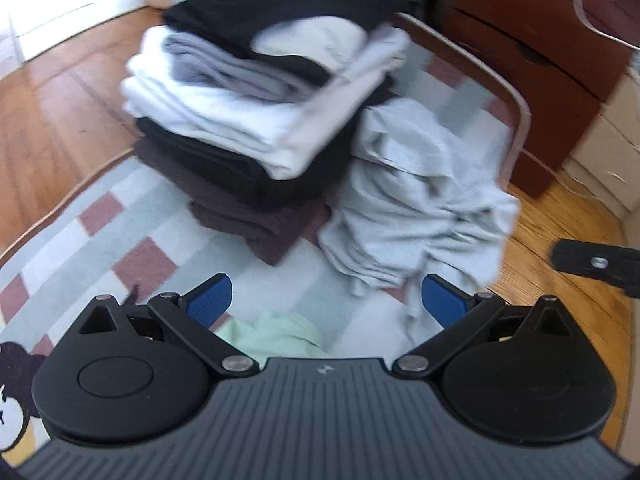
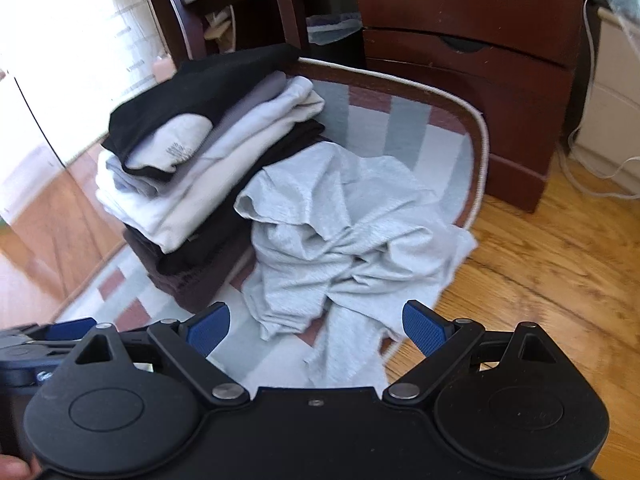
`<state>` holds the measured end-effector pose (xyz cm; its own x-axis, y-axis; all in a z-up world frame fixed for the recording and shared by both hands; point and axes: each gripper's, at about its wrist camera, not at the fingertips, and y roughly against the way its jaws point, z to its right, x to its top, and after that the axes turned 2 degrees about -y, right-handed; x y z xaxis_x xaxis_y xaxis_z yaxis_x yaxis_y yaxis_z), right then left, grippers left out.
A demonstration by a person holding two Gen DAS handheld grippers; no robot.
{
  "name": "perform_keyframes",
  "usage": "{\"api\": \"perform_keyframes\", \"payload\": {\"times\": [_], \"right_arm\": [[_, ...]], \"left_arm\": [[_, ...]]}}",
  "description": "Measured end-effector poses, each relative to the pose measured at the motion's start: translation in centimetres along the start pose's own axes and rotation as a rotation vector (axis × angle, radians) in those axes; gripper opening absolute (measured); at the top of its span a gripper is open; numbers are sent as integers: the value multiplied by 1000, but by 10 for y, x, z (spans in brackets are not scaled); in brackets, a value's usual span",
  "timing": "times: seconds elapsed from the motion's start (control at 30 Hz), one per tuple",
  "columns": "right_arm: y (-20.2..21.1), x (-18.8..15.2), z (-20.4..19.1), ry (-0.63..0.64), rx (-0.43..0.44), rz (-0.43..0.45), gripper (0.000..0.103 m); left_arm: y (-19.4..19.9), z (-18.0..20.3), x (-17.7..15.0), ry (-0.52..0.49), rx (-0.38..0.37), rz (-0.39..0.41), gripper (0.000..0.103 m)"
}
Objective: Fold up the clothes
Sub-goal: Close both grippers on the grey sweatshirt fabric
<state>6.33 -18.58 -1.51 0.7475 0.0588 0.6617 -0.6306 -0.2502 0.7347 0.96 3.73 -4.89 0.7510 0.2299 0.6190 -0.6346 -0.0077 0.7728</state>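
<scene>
A crumpled light grey garment [image 1: 416, 200] [image 2: 352, 232] lies on the checked rug [image 1: 120, 224] [image 2: 408, 120], right of a stack of folded clothes [image 1: 248, 120] [image 2: 200, 152] in black, white, grey and brown. My left gripper [image 1: 327, 300] hovers open in front of the stack and the grey garment, nothing between its blue pads [image 1: 210, 300]. A pale green cloth [image 1: 280, 336] lies just below it. My right gripper [image 2: 318, 324] is open above the grey garment's near end, holding nothing. Its tip shows as a black part [image 1: 596, 262] at the right of the left wrist view.
A dark wooden dresser [image 2: 472, 60] [image 1: 532, 52] stands behind the rug's far corner, with white cables [image 2: 588, 128] beside it. Chair legs [image 2: 280, 4] rise behind the stack. Wooden floor [image 2: 540, 272] [image 1: 52, 120] surrounds the rug. The left gripper [image 2: 36, 344] shows at the right view's lower left.
</scene>
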Motion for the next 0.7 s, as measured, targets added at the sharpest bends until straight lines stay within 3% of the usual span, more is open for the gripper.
{"api": "perform_keyframes", "payload": {"times": [0.23,0.5,0.6,0.7], "right_arm": [[-28,4,21,-14,71,67,95],[-98,7,51,79,62,90,95],[-127,0,58,203,15,65,95],[-140,-5,59,344,0,74,95]], "left_arm": [[-38,0,-5,-35,42,49,103],[-86,14,-2,-46,-66,-10,103],[-104,15,-1,-40,-116,-27,103],[-120,20,2,-56,-120,-30,103]]}}
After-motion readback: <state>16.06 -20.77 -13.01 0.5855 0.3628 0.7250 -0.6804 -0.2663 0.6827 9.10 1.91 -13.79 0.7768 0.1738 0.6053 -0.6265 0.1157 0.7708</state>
